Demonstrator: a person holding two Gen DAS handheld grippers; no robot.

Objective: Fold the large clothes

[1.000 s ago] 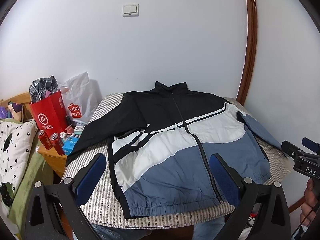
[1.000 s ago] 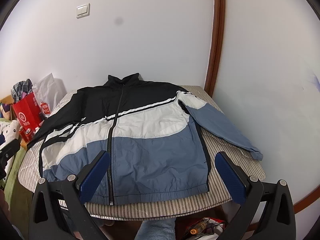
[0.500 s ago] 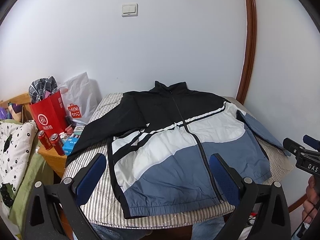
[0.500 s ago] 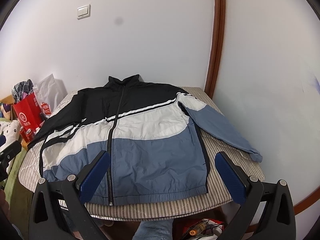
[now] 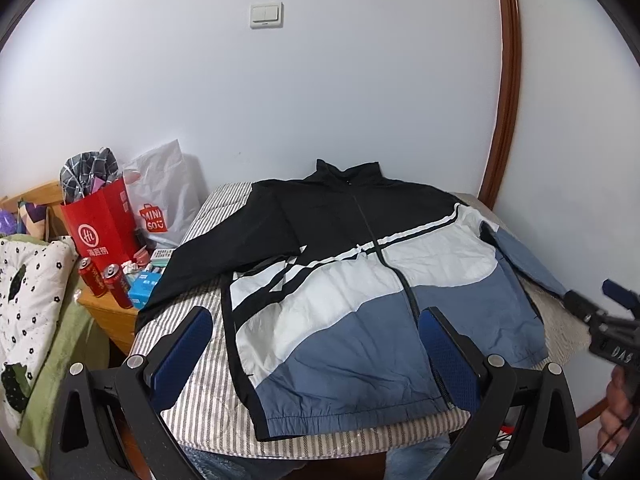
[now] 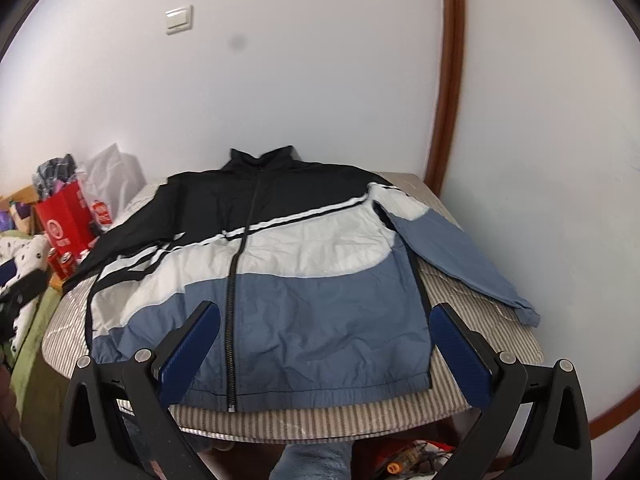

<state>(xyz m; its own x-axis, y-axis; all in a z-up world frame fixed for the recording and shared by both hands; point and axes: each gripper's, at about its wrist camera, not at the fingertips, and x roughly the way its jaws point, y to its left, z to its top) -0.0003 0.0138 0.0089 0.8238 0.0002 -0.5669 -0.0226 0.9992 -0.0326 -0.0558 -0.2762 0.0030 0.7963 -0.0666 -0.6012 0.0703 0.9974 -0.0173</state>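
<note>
Slippery nylon windbreaker (image 6: 272, 280) lies flat; my left gripper (image 5: 316, 356) and right gripper (image 6: 324, 344), both spread, risk dragging it off the bed (image 6: 472, 312).

Bedside clutter, left of bed
Red paper bag (image 5: 105, 220), white Miniso bag (image 5: 166, 196), two red cans (image 5: 106, 282), wall switch (image 5: 266, 15).

Left gripper (image 5: 316, 354): black frame, two angled arms, each finger faced with a dark blue textured pad (image 5: 182, 346). Round silver screws (image 5: 135, 360) on arm tops; triangular cut-outs in outer brackets. Right gripper (image 6: 324, 354): same build, same blue pads and silver screws. Its body seen from the left wrist view carries white lettering, possibly "DAS". Person: blue trousers (image 6: 316, 462), likely denim.
</note>
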